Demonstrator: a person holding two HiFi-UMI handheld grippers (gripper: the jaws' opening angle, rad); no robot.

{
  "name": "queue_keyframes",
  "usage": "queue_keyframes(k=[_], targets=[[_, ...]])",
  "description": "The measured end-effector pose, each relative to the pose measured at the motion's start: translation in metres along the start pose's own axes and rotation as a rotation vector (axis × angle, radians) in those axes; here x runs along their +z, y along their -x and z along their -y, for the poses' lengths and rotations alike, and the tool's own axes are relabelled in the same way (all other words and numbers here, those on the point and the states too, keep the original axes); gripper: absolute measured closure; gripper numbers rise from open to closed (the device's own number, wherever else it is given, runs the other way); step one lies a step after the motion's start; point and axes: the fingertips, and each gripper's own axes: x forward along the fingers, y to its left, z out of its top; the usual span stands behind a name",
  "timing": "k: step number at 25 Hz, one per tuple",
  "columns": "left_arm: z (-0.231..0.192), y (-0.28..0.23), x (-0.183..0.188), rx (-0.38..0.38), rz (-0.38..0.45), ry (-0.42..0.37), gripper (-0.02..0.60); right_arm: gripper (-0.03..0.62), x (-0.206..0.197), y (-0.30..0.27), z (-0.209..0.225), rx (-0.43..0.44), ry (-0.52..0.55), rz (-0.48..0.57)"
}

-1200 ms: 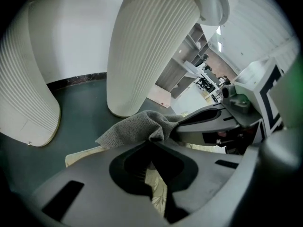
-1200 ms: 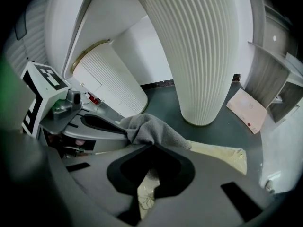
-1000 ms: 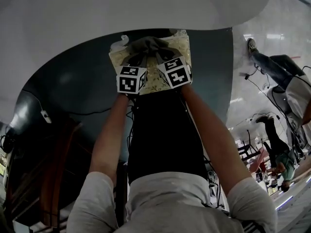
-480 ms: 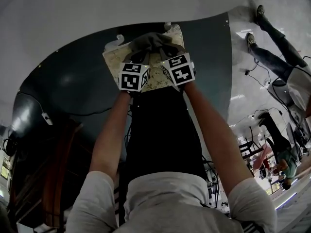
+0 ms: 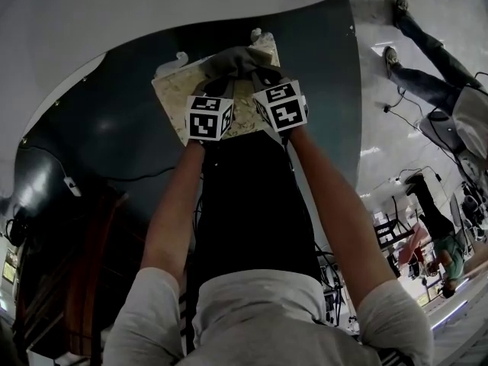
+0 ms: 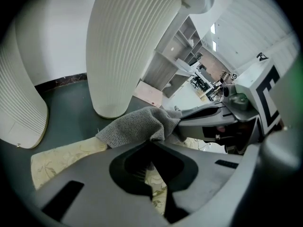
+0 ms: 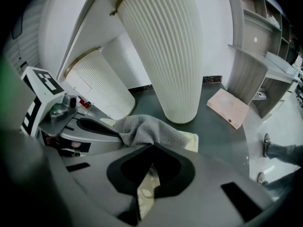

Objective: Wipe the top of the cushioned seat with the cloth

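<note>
The cushioned seat (image 5: 174, 90) is a cream, leaf-patterned square on the dark green floor, straight ahead of me. A grey cloth (image 5: 232, 58) lies bunched on its far part. My left gripper (image 5: 218, 84) and right gripper (image 5: 259, 76) stand side by side over the seat, each shut on the cloth. In the left gripper view the cloth (image 6: 137, 126) is pinched at the jaw tips above the seat (image 6: 61, 157), and the right gripper (image 6: 213, 119) shows at the right. In the right gripper view the cloth (image 7: 147, 129) drapes over the seat (image 7: 191, 140).
Two white ribbed pedestals (image 7: 165, 56) (image 7: 102, 86) stand on the green floor just beyond the seat. A pink flat board (image 7: 227, 107) lies at the right. A white curved surface (image 5: 152, 14) arcs above. Other people (image 5: 435, 235) are on the shiny floor to the right.
Both grippers stay shut on the cloth. Seat, cloth and grippers sit slightly higher in the head view, and the seat looks turned a little.
</note>
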Motion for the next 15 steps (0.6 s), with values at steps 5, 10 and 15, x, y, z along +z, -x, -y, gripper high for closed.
queue_keyframes(k=[5,10,15], targets=[[0.002,0.0,-0.003,0.004,0.006,0.006,0.563,0.58,-0.011,0.004,0.001,0.003,0.002,-0.006],[0.006,0.002,-0.013,0.01,0.011,0.018,0.563,0.58,-0.023,0.006,-0.002,0.005,0.001,-0.012],[0.008,0.003,-0.02,0.017,0.017,0.016,0.563,0.58,-0.029,0.007,-0.005,0.011,0.004,-0.016]])
